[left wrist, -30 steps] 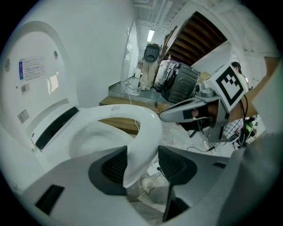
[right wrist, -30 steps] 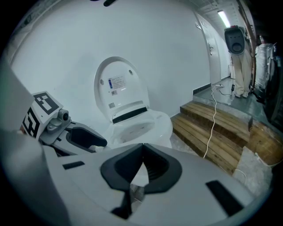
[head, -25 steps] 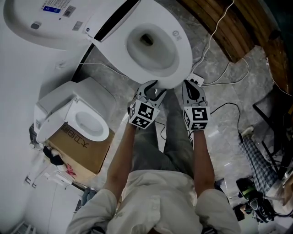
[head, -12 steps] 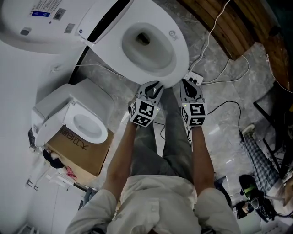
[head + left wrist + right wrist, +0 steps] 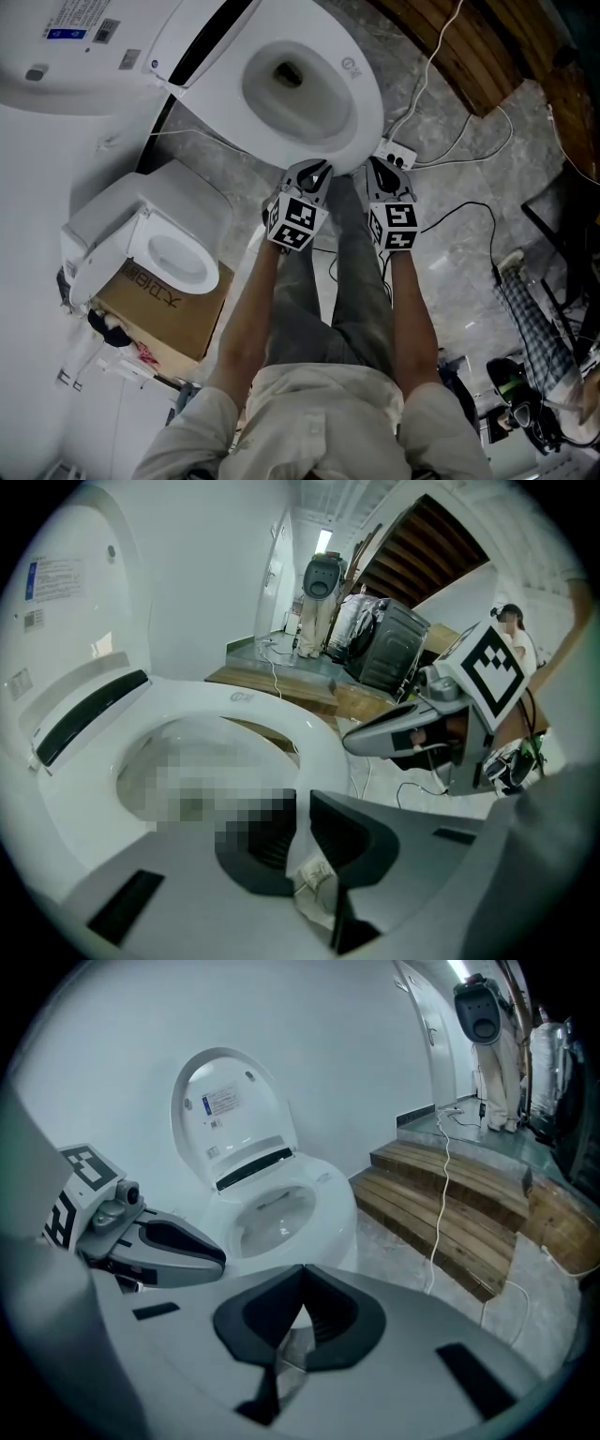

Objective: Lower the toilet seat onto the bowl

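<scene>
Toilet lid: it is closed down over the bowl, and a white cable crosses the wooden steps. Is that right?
Not quite. The lid stands raised behind the bowl, as the right gripper view shows. The white cable does cross the wooden steps.

Likely a storeroom: a spare toilet (image 5: 141,220) on a cardboard box (image 5: 173,314), loose cables (image 5: 432,64)

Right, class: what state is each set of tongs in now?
Left tongs: just been closing, thin gap left, gripping nothing.
Right tongs: closed, empty.
</scene>
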